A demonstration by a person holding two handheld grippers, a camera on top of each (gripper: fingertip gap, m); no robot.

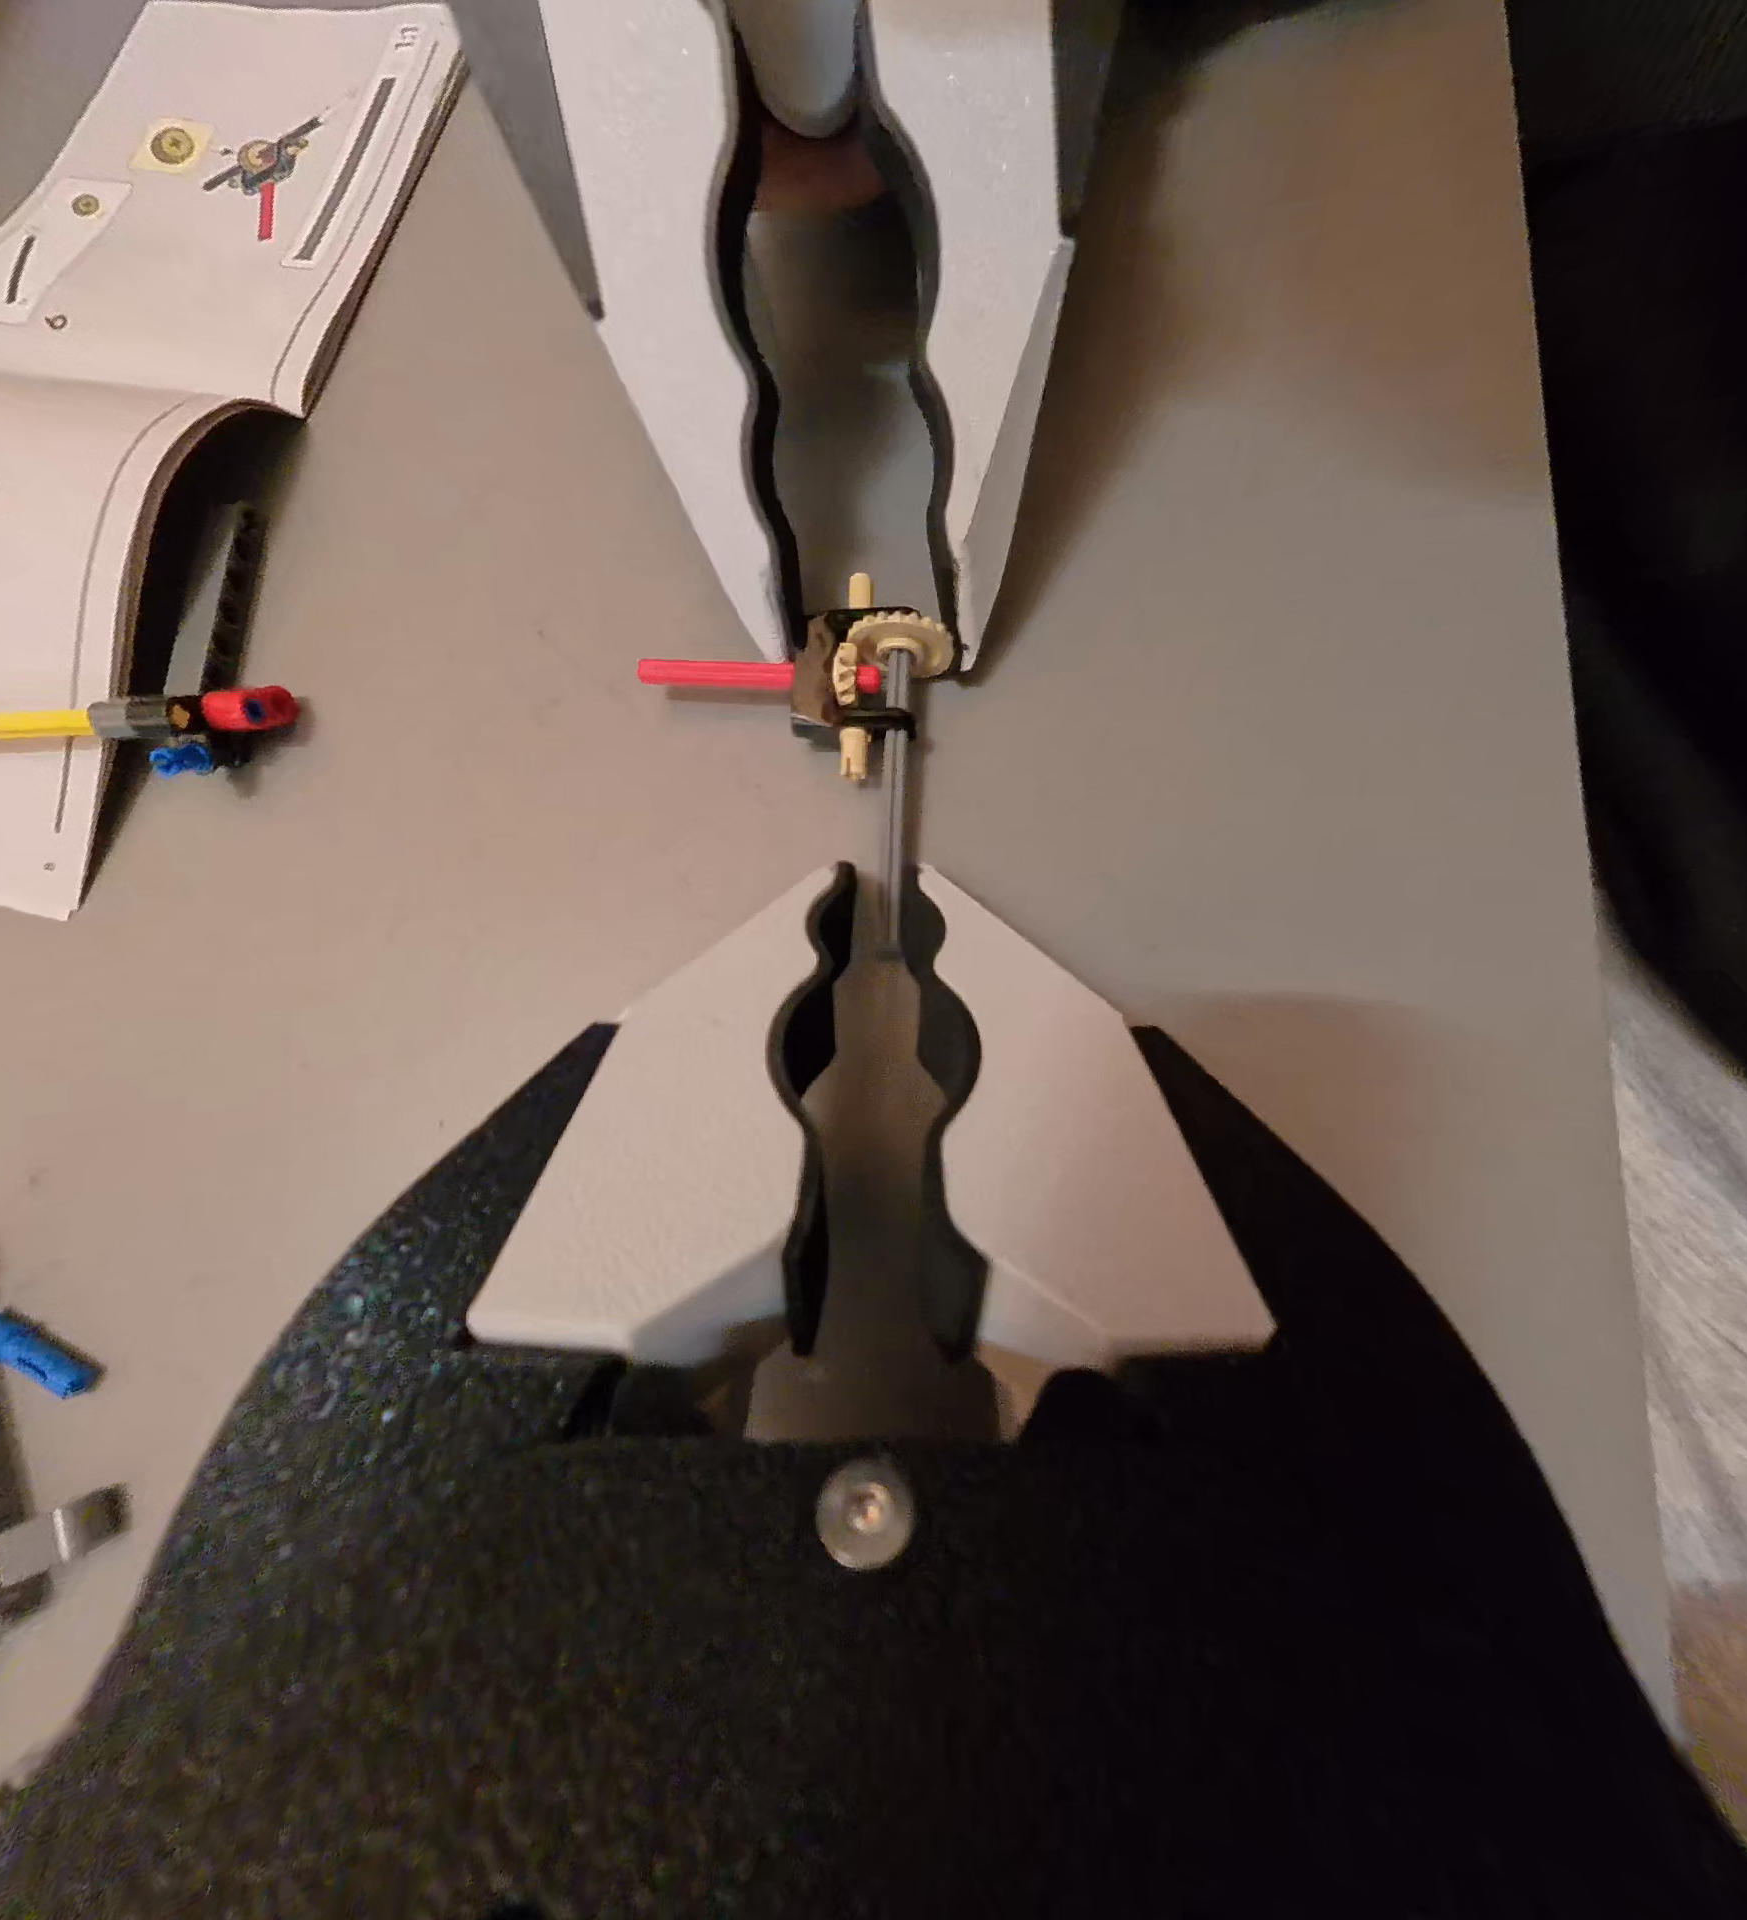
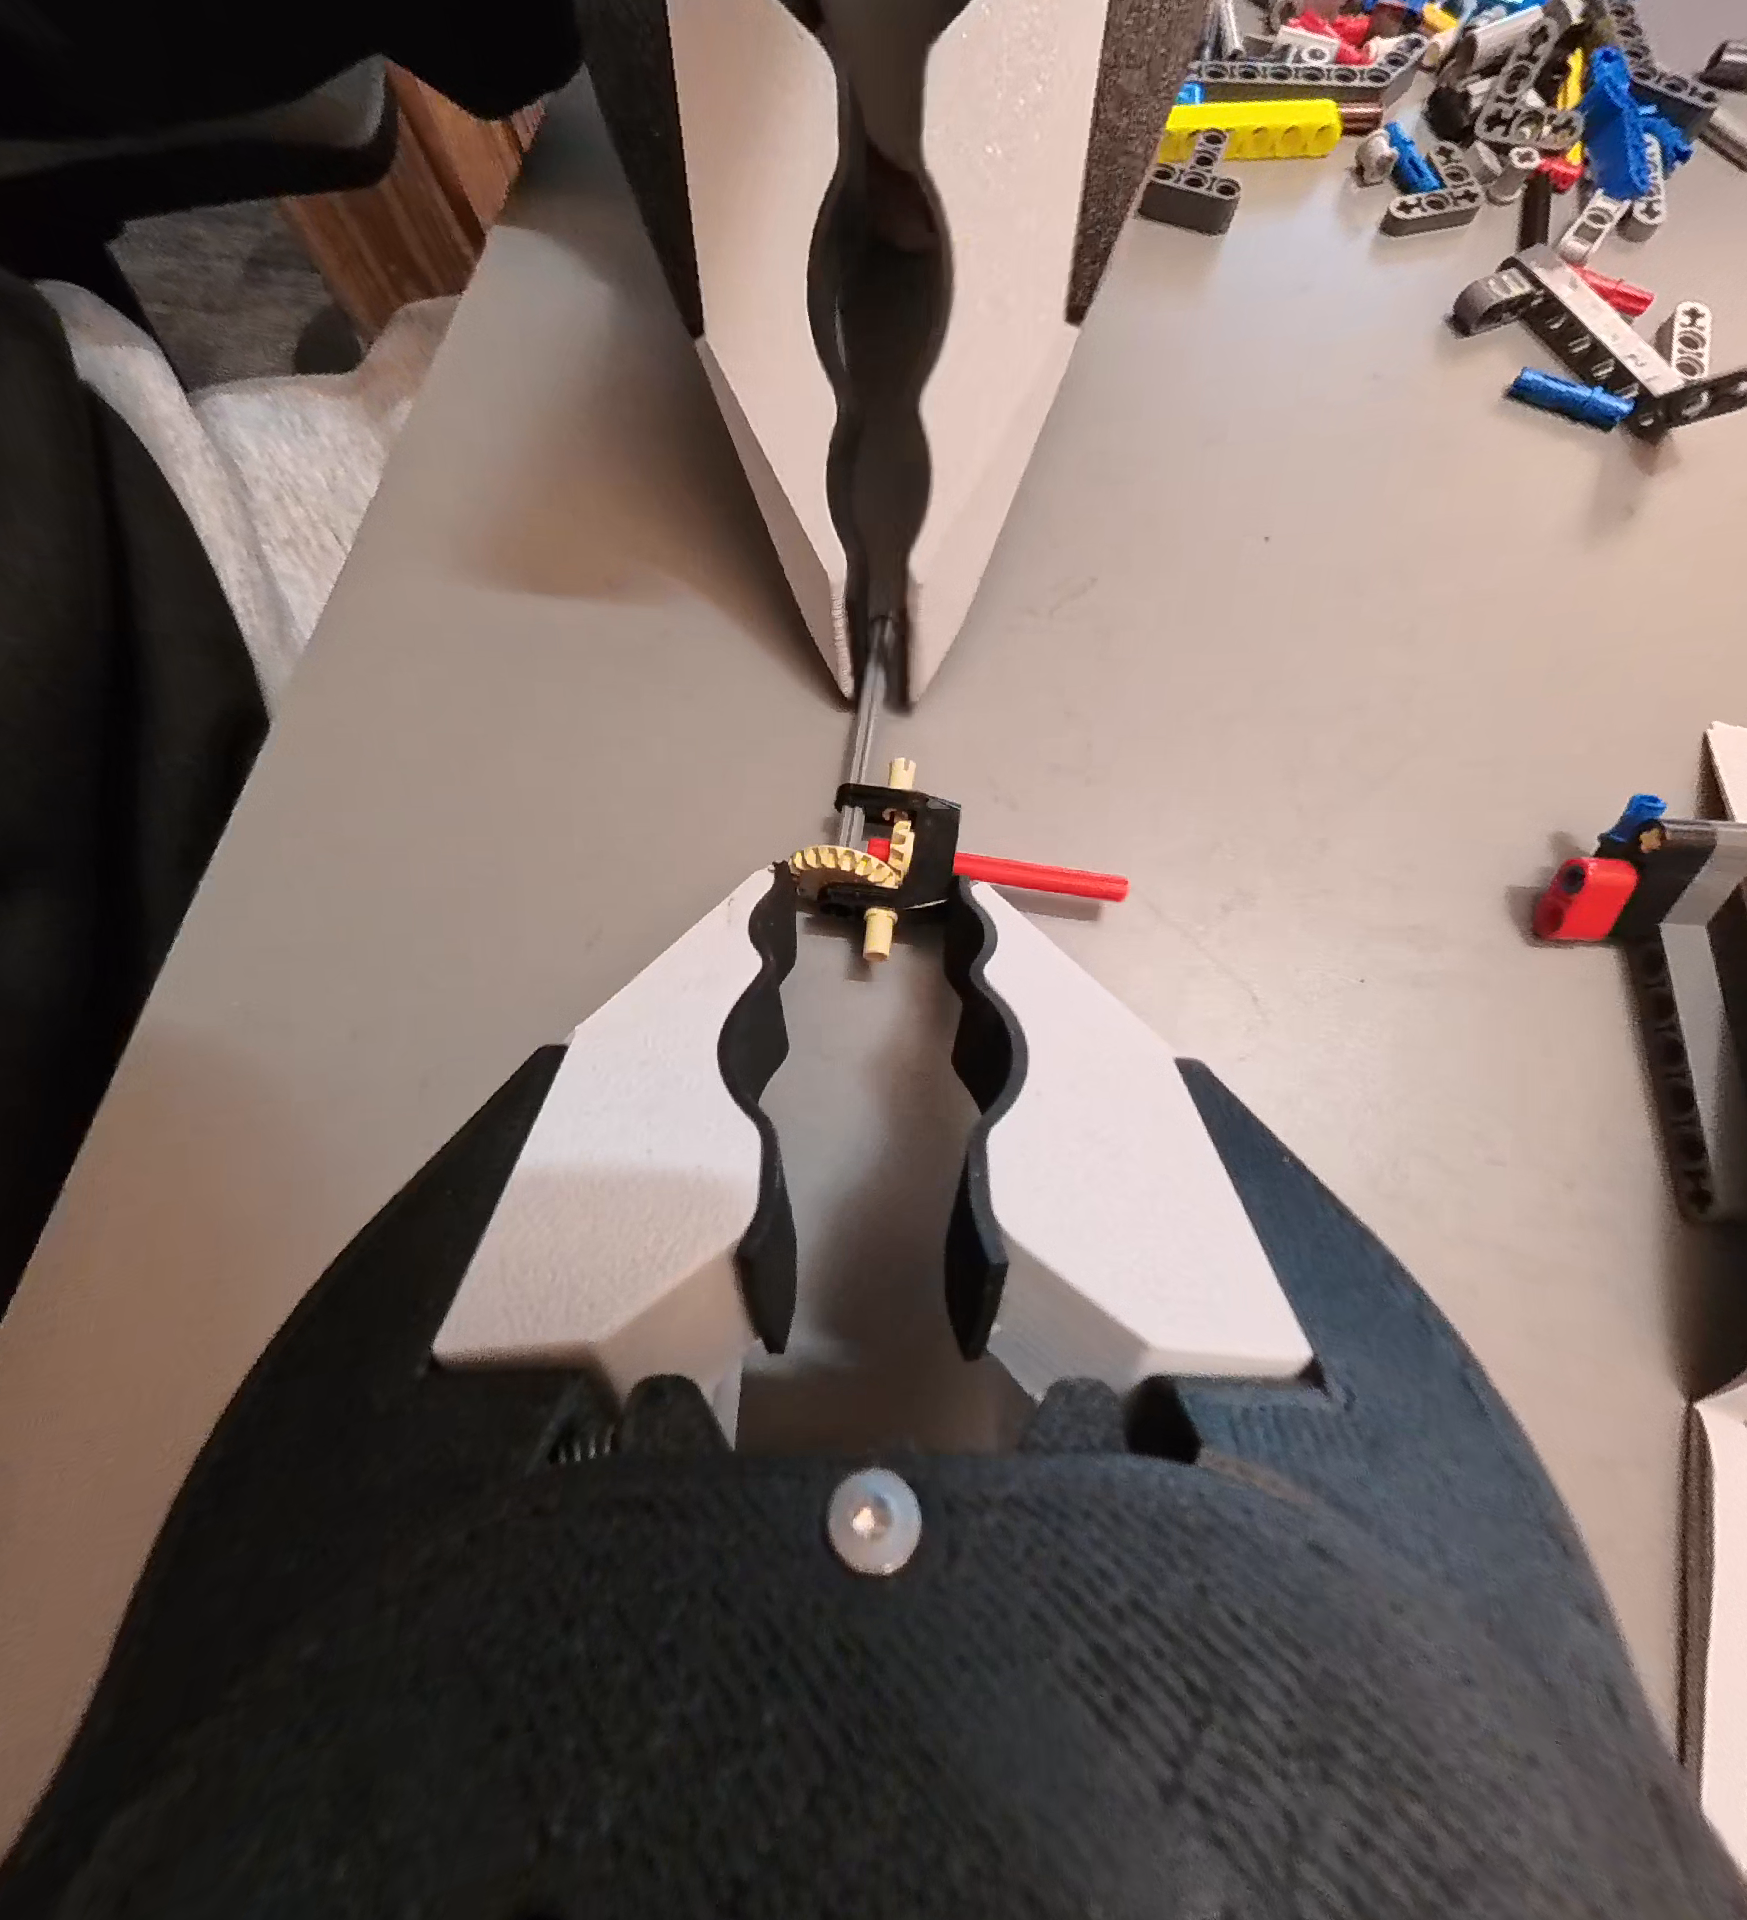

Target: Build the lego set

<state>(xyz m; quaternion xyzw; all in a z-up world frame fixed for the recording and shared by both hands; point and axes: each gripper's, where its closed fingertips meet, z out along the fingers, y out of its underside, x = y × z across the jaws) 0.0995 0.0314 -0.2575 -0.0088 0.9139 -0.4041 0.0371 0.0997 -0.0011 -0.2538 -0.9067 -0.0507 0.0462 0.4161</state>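
Observation:
My right gripper (image 2: 864, 894) is shut on a small black frame (image 2: 926, 831) that carries tan bevel gears (image 2: 822, 868), a tan pin and a red axle (image 2: 1045, 878) sticking out sideways. My left gripper (image 1: 879, 883) is shut on the end of a thin grey axle (image 1: 900, 810). The grey axle runs through the frame and the larger tan gear (image 1: 900, 644). The two grippers face each other tip to tip above the grey table, with the right gripper (image 1: 874, 644) at the top of the left wrist view and the left gripper (image 2: 877, 686) at the top of the right wrist view.
An open instruction booklet (image 1: 173, 229) lies beside the work. A sub-assembly with a red connector (image 1: 245, 709), a yellow axle and a black beam rests against it. A pile of loose parts (image 2: 1523, 104) lies farther off. The table edge (image 1: 1565, 727) and a person's dark clothing are close. My right fingertips sit around 4 centimeters from my left ones.

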